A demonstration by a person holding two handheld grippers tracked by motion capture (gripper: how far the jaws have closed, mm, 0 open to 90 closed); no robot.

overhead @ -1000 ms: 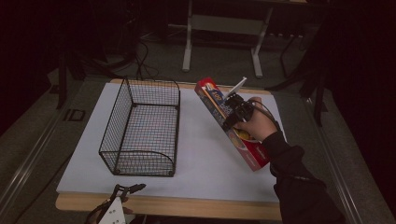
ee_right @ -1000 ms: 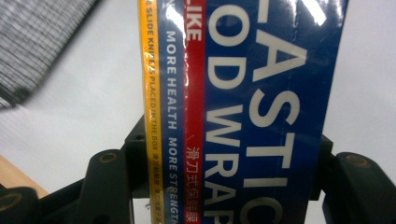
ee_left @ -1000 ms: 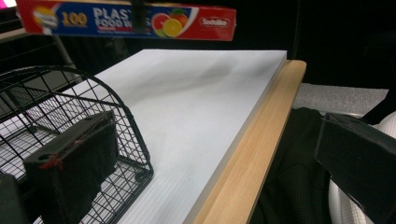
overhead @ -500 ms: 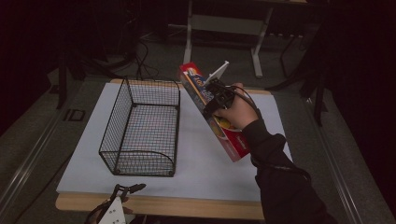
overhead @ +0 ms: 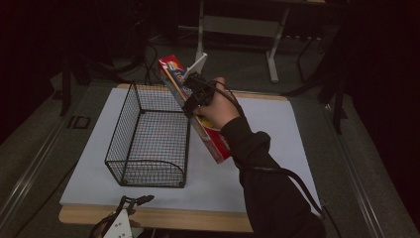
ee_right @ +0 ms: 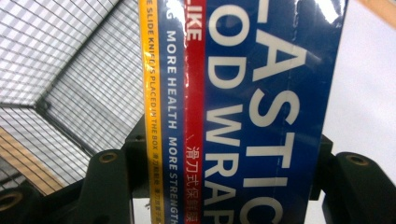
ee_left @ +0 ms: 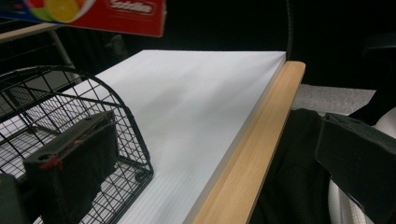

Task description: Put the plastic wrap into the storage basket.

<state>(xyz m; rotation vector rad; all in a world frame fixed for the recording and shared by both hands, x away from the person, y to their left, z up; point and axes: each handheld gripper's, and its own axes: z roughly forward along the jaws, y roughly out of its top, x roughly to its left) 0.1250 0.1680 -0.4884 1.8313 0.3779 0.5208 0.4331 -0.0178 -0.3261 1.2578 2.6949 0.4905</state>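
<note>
I'm holding a long box of plastic wrap (overhead: 198, 111) up in the air w/ my right claw (overhead: 195, 96). The claw is clenched on the box near its middle; in the right gripper view the box (ee_right: 252, 107) is sitting between the two jaws. The box is tilting, top end up and away from me, bottom end down toward me. It's hanging just beside the right wall of the wire basket (overhead: 148, 139), above the white counter (overhead: 277, 144).

My left claw (overhead: 124, 218) is resting low at the near edge of the counter, w/ jaws spread apart & nothing in them.

What could go wrong, I think: the box is long & I'm pinching one spot only, so it could swing or slip. Its low end could also bump the basket rim & push the basket.
</note>
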